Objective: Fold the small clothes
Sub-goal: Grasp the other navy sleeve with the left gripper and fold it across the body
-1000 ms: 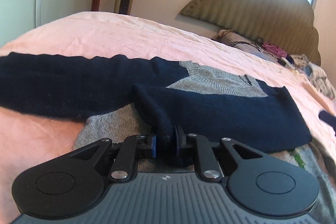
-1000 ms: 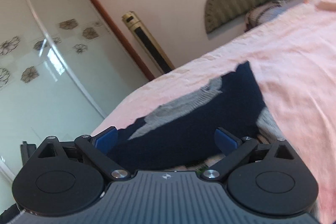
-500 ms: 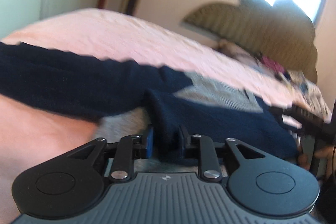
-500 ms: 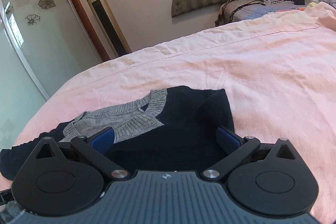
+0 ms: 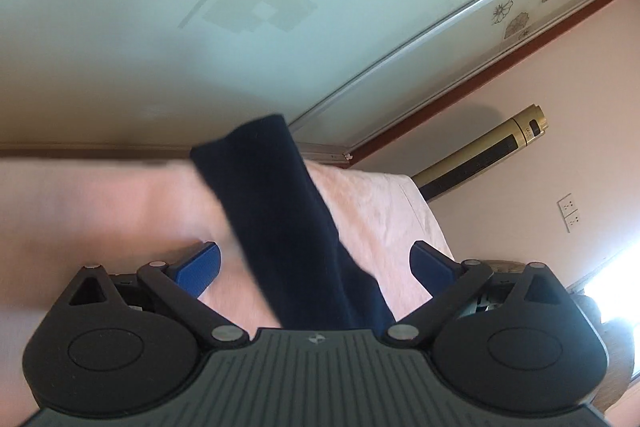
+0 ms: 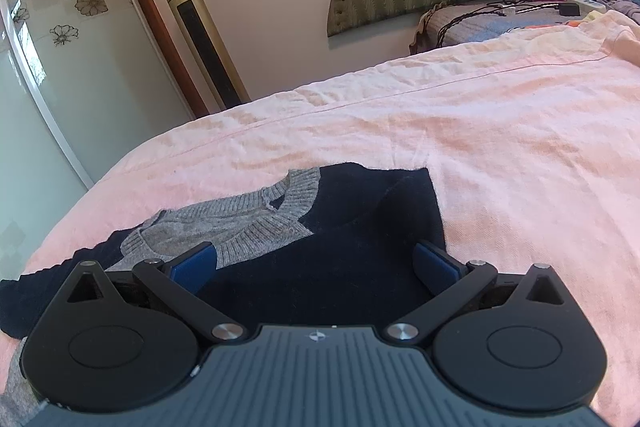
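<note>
One small sweater (image 6: 280, 259) lies flat on the pink bed cover (image 6: 480, 147), near its edge. Knit is navy, with a grey ribbed collar (image 6: 276, 211) and grey chest panel. In the right wrist view one navy sleeve is folded across the body, and the folded part ends in a square edge on the right.

One navy sleeve (image 5: 280, 227) shows in the left wrist view as a long dark band. Its long axis runs from the tool's base up and away toward the cuff, leaning left in the picture. Cuff end is straight-cut and lies on the bed cover. This view is tilted and partly blurred on the left.

Left tool (image 5: 316, 263): jaws opening, blue pads wide apart; the sleeve lies between them, touched by neither pad.

Right tool (image 6: 316, 263): jaws spread wide, just above the folded navy part, pads gripping nothing.

A gold column fan (image 6: 200, 39) stands by the wall beyond the bed.
</note>
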The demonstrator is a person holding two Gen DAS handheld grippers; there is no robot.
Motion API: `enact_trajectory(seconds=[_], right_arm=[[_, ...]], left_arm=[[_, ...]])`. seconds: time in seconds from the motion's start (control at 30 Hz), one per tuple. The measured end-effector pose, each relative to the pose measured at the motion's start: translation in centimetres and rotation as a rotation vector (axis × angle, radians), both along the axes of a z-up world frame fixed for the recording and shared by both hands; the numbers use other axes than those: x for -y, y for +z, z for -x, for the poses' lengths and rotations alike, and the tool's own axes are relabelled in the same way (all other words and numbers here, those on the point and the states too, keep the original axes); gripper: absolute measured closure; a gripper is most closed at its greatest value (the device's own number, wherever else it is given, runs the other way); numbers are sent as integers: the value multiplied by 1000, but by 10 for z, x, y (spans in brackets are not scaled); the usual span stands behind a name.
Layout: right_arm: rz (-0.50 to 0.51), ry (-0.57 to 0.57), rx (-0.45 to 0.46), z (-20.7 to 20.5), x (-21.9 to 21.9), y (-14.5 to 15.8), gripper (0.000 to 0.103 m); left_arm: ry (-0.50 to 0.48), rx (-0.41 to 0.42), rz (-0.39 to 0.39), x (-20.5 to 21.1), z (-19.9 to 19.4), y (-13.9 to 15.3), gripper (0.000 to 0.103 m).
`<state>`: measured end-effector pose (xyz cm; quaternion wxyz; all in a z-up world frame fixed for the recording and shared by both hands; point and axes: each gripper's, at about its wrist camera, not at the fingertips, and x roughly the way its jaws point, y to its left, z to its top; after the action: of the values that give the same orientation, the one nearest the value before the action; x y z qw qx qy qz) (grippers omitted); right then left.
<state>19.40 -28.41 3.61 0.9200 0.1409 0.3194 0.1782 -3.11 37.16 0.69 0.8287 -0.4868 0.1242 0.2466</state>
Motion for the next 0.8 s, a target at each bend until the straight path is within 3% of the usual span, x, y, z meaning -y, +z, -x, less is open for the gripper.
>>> enact_trajectory(seconds=[0.03,0.1,0.13,0.23,0.33,0.47,0.53,0.6,0.7,0.8], right_arm=[[-5,-1,0,0,1,0,0],[-10,-2,0,0,1,0,0],[-11,-2,0,0,2,0,0],[-22,-4,0,0,2,0,0],[-33,-6,0,0,4,0,0],[-39,-7,0,0,4,-1,0],[-51,-10,0,0,6,-1,0],[-66,-12,0,0,7,-1,0],[-84,-12,-1,0,10,-2,0],[-102,-11,-2,0,12,-2,0]], left_arm=[[-5,-18,-35,-2,-7,1,18],[-23,-116,-74,0,-26,-5,86],[-24,-155,-82,3,-31,-10,90],[-8,-164,-172,17,-30,-5,92],[9,-176,-310,40,-31,16,95],[-126,-100,-493,119,-49,60,97],[-284,-44,-581,180,-70,76,97],[-505,-2,-637,252,-88,79,97],[-952,-55,-580,345,-113,59,93],[-1148,-94,-596,396,-103,39,92]])
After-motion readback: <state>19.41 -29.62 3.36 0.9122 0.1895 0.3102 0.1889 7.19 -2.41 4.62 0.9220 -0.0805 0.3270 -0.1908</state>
